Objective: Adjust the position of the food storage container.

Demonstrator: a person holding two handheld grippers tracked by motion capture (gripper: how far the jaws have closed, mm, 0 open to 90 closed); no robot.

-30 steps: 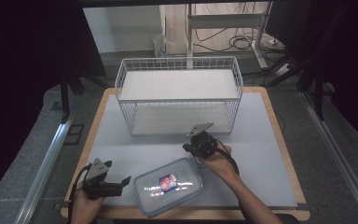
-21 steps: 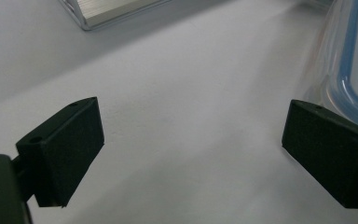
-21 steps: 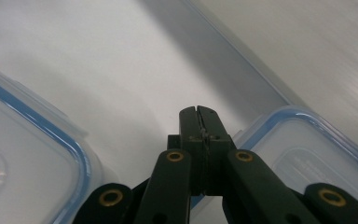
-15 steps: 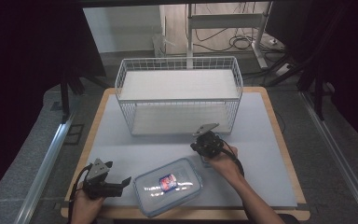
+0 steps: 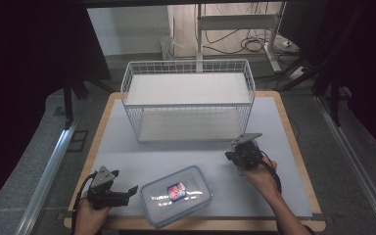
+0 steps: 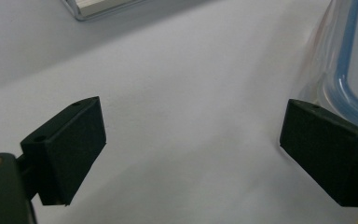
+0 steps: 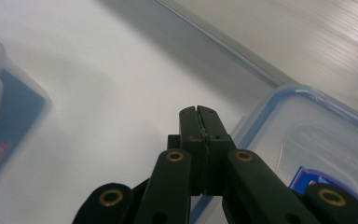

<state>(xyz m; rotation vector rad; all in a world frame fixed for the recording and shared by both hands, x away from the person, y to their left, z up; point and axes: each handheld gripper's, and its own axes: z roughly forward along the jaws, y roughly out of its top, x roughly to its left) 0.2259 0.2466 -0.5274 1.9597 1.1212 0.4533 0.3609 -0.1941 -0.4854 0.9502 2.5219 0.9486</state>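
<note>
Right claw [image 5: 236,157]: shifted rightward, away from container [image 5: 177,195]; clenched, empty
Left claw [image 5: 133,190]: released, just beside container, on bench [image 5: 274,127]

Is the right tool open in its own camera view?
No, the right tool has its two black jaws pressed flat together with nothing between them, above the clear lidded container.

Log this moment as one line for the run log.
left gripper: open, beside box | right gripper: shut, empty, off the box | basket: behind
</note>
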